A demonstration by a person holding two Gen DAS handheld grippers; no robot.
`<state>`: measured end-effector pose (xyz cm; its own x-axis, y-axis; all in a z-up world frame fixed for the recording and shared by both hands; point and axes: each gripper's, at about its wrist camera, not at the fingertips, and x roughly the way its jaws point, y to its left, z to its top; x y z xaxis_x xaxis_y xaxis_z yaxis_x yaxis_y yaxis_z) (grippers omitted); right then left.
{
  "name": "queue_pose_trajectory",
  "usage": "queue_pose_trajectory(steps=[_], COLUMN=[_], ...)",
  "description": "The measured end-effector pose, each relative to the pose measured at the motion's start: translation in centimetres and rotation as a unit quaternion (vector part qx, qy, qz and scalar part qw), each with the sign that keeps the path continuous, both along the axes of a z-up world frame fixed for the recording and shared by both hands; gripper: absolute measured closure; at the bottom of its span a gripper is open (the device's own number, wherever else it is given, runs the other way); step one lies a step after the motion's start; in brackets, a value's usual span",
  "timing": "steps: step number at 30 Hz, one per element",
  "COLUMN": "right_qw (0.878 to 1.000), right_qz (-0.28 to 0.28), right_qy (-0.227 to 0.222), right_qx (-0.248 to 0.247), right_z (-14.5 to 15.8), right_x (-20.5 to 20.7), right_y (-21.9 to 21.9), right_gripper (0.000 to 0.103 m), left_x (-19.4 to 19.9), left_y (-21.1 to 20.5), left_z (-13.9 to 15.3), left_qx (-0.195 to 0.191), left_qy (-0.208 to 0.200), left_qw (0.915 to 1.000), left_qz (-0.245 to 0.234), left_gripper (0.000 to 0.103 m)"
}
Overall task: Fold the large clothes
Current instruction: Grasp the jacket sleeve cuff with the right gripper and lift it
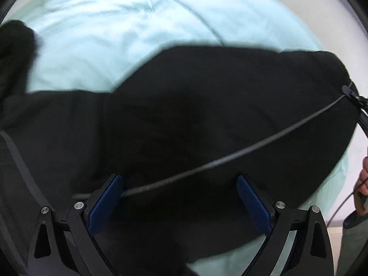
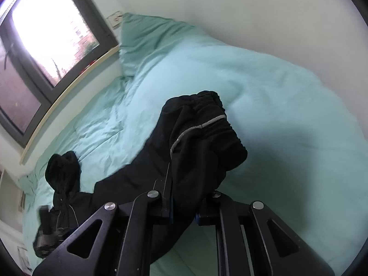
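- The right gripper (image 2: 184,209) is clamping a bunched fold of the black garment (image 2: 197,142); cloth is filling the narrow gap between its jaws, and both pads are hidden by the fabric.
- Ahead of and above those jaws, the gathered part of the garment is standing up in a heap, showing a ribbed elastic band and a grey reflective stripe (image 2: 195,128) running across it.
- To the left of the right gripper, the rest of the garment is trailing across the light green bed cover (image 2: 264,87), ending in a crumpled dark end lying on the cover.
- Low on the left of the right gripper, a dark device is lying beside the garment; it is too blurred to identify.
- Beyond the right gripper, a green pillow (image 2: 142,41) is leaning near a window (image 2: 46,46) at the far left.
- The left gripper (image 1: 179,197) is holding its jaws wide apart, with blue pads (image 1: 105,204) on either side and nothing pressed between them.
- Directly ahead of and beneath the left gripper, the black garment (image 1: 184,115) is lying spread over the bed cover (image 1: 138,27); the view is blurred.
- A thin dark cable (image 1: 253,151) is crossing the garment from the left pad toward the upper right.
- At the far right edge of the left gripper's view, part of a hand (image 1: 363,177) is showing.
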<state>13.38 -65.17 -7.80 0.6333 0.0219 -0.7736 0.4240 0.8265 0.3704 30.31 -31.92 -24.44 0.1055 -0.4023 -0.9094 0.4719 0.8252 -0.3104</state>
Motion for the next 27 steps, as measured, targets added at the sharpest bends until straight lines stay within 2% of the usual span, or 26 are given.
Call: queue_pose_trajectory(steps=[2, 4, 6, 10, 14, 18, 21, 27], right_qw=[0.998, 0.994, 0.992, 0.992, 0.996, 0.995, 0.99, 0.97], right_qz=[-0.025, -0.045, -0.058, -0.047, 0.002, 0.07, 0.124, 0.23], right_qy=[0.054, 0.089, 0.098, 0.12, 0.09, 0.057, 0.048, 0.046], right_qx=[0.016, 0.042, 0.047, 0.007, -0.027, -0.033, -0.046, -0.064], right_z=[-3.3, -6.2, -6.9, -5.0, -1.3, 1.6, 2.9, 3.9], right_x=[0.3, 0.3, 0.4, 1.4, 2.1, 3.9, 5.7, 7.9], right_y=[-0.7, -1.0, -1.3, 0.4, 5.0, 11.9, 17.7, 30.0], right_gripper=[0.089, 0.089, 0.089, 0.089, 0.089, 0.089, 0.089, 0.089], left_x=[0.5, 1.0, 1.2, 0.5, -1.0, -2.9, -4.3, -5.5], left_y=[-1.5, -2.3, -2.2, -0.4, 4.2, 10.2, 14.9, 26.0], left_z=[-2.6, -5.6, -6.1, -3.4, 0.5, 3.8, 5.2, 6.3], left_qx=[0.037, 0.081, 0.074, 0.032, -0.007, -0.006, 0.004, -0.004], left_qy=[0.0, 0.014, 0.017, 0.015, -0.006, -0.046, -0.065, -0.054], left_qw=[0.9992, 0.9966, 0.9971, 0.9994, 0.9997, 0.9968, 0.9927, 0.9786], left_qz=[-0.012, -0.013, -0.007, -0.005, 0.023, 0.065, 0.102, 0.198], left_gripper=[0.004, 0.003, 0.003, 0.003, 0.003, 0.003, 0.003, 0.003])
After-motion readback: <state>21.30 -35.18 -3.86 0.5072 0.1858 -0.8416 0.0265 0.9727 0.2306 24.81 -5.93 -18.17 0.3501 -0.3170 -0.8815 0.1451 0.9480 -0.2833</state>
